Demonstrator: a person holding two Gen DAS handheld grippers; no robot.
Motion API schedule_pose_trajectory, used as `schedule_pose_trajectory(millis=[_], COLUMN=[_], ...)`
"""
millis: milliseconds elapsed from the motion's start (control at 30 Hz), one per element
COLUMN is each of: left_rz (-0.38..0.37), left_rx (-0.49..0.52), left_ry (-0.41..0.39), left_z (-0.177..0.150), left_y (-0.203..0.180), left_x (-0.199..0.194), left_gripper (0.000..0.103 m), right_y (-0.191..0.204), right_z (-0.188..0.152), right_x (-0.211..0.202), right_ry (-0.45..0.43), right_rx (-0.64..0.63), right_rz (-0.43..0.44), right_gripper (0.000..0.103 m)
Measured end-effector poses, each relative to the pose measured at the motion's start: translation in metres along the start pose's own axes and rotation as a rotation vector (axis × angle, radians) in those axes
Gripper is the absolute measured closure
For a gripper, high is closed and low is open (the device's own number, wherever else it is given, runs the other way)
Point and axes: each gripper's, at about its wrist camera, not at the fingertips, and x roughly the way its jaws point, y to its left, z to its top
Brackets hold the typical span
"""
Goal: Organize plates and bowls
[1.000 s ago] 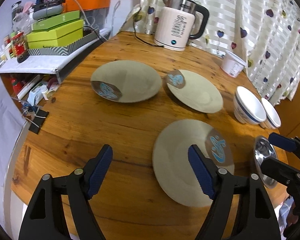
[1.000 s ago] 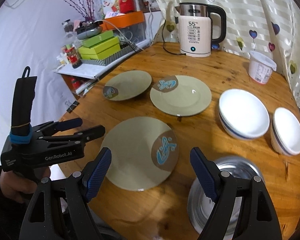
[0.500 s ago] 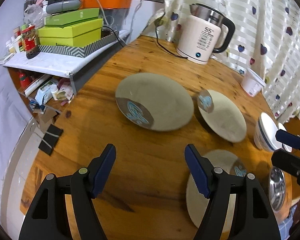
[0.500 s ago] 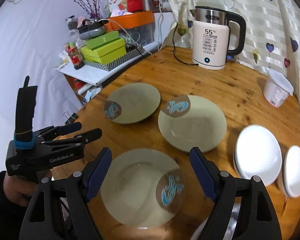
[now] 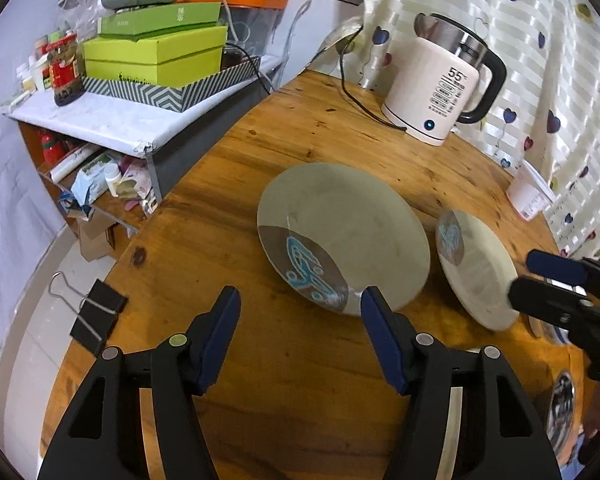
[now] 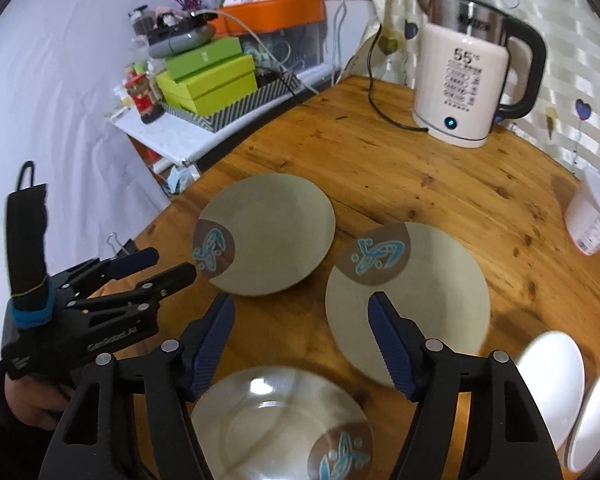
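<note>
Three beige plates with blue-patterned brown patches lie on the round wooden table (image 6: 440,184). The far-left plate (image 5: 340,232) (image 6: 268,232) lies just ahead of my left gripper (image 5: 300,306), whose jaws are closing with only bare table between them. The middle plate (image 6: 412,292) (image 5: 476,268) and the near plate (image 6: 276,420) flank my right gripper (image 6: 302,310), which hovers above them, its jaws closing on nothing. Two stacks of white bowls (image 6: 552,376) sit at the right edge. In the right wrist view the left gripper (image 6: 168,264) points at the far-left plate's rim.
A white electric kettle (image 6: 468,92) with its cord stands at the back. A white tub (image 6: 592,216) is on the right by the curtain. A black binder clip (image 5: 96,316) lies at the table's left edge. A cluttered shelf with green boxes (image 5: 156,56) adjoins the table.
Both grippers have moved forward and leftward toward the far plates, and their jaws have narrowed. The steel bowl has dropped out of both views.
</note>
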Motion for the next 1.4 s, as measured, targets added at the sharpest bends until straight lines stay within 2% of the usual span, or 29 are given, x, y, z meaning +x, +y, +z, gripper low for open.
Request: schedule_pose_trajectory(millis=[67, 133, 467, 533, 733, 833, 967, 1400], left_rz=[0.004, 0.005, -0.010, -0.017, -0.030, -0.039, -0.040, -0.023], left_rx=[-0.013, -0.027, -0.076, -0.079, -0.080, -0.076, -0.065, -0.062], left_ry=[0.003, 0.015, 0.045, 0.044, 0.045, 0.046, 0.046, 0.033], left_z=[0.003, 0.006, 0.011, 0.012, 0.016, 0.017, 0.018, 0.020], left_y=[0.003, 0.006, 0.017, 0.018, 0.017, 0.015, 0.011, 0.011], left_x=[0.006, 0.012, 0.033, 0.034, 0.039, 0.041, 0.043, 0.036], left_gripper=[0.040, 0.052, 0.055, 0.060, 0.062, 0.066, 0.070, 0.070], right_y=[-0.001, -0.003, -0.014, -0.016, -0.018, -0.019, -0.022, -0.019], right_z=[0.009, 0.016, 0.042, 0.045, 0.050, 0.052, 0.053, 0.054], right_x=[0.012, 0.021, 0.073, 0.082, 0.098, 0.105, 0.110, 0.093], right_ry=[0.010, 0.020, 0.069, 0.081, 0.097, 0.110, 0.115, 0.086], right_rx=[-0.005, -0.001, 0.010, 0.017, 0.018, 0.024, 0.031, 0.048], right_rz=[0.005, 0.001, 0.009, 0.012, 0.016, 0.015, 0.003, 0.017], right_gripper=[0.040, 0.044, 0.053, 0.055, 0.060, 0.067, 0.077, 0.081])
